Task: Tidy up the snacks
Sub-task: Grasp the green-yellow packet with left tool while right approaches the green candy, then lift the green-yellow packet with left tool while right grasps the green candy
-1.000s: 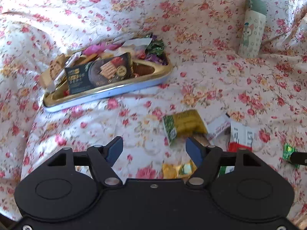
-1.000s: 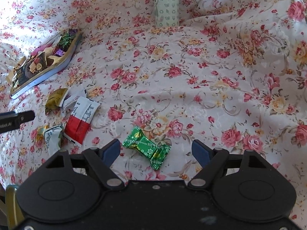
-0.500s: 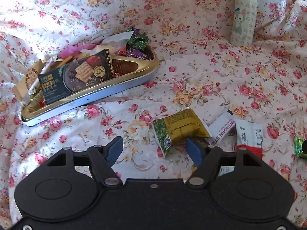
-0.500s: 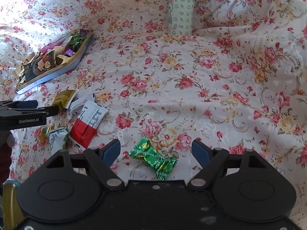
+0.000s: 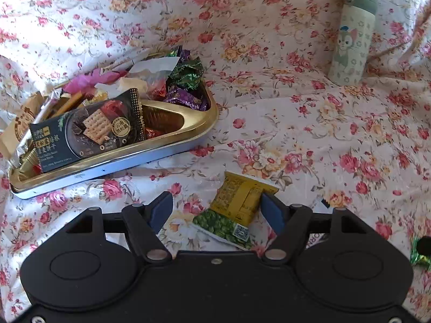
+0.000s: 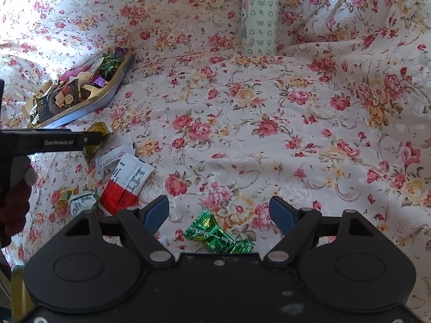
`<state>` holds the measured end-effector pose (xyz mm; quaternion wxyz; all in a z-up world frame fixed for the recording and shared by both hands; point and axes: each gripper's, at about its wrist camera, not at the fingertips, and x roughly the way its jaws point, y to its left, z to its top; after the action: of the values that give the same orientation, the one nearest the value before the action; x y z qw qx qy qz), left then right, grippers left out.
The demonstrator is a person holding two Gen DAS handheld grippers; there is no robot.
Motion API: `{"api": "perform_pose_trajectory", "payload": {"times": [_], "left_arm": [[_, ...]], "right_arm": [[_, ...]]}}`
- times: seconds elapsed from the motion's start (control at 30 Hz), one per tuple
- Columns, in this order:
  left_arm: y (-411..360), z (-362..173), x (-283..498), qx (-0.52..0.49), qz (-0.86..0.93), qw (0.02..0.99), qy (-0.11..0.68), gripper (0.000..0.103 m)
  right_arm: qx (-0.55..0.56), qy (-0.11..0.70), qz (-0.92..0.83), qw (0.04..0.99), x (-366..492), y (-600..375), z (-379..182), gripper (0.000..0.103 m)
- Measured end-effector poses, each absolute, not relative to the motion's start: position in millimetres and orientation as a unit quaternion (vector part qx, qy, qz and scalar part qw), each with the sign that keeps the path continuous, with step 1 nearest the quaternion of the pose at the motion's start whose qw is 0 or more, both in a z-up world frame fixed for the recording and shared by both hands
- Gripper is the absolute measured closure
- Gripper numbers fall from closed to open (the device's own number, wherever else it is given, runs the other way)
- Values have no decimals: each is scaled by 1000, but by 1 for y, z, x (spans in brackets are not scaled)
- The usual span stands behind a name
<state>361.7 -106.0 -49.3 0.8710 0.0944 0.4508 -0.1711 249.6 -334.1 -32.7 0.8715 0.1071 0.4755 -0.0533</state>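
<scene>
My left gripper (image 5: 216,210) is open, its jaws standing either side of a yellow and green snack packet (image 5: 237,212) that lies on the floral cloth; the right pad is close to the packet's edge. A gold tray (image 5: 172,145) with a dark cracker pack (image 5: 89,132) and several wrapped candies sits beyond it to the left. My right gripper (image 6: 219,212) is open over a green wrapped candy (image 6: 218,235) lying between its jaws. The tray (image 6: 107,94) and the left gripper's finger (image 6: 54,142) show at the left in the right wrist view.
A pale patterned bottle (image 5: 353,43) stands upright at the back; it also shows in the right wrist view (image 6: 258,16). A red and white sachet (image 6: 126,183), a white sachet (image 6: 113,158) and small candies (image 6: 78,202) lie on the cloth left of my right gripper.
My left gripper has moved forward and down, so the yellow packet now lies between its jaws. My right gripper has moved forward over the green candy. Both stay open.
</scene>
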Motion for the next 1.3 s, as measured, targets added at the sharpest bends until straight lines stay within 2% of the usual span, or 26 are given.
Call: {"api": "perform_pose_trajectory", "payload": {"times": [0.17, 0.4, 0.57, 0.97, 1.3], "left_arm": [[-107, -60, 368, 80, -174, 861, 472, 34], [-113, -60, 373, 71, -174, 860, 474, 35], [-108, -56, 373, 61, -170, 858, 480, 59], [-69, -51, 350, 39, -143, 836, 528, 59], [-43, -52, 321, 52, -133, 835, 531, 57]], "right_arm": [[112, 475, -54, 871, 251, -336, -34, 18], [115, 474, -54, 871, 251, -337, -34, 18], [109, 470, -50, 874, 251, -334, -31, 18], [95, 472, -53, 875, 243, -332, -24, 18], [101, 486, -51, 867, 230, -329, -25, 20]]}}
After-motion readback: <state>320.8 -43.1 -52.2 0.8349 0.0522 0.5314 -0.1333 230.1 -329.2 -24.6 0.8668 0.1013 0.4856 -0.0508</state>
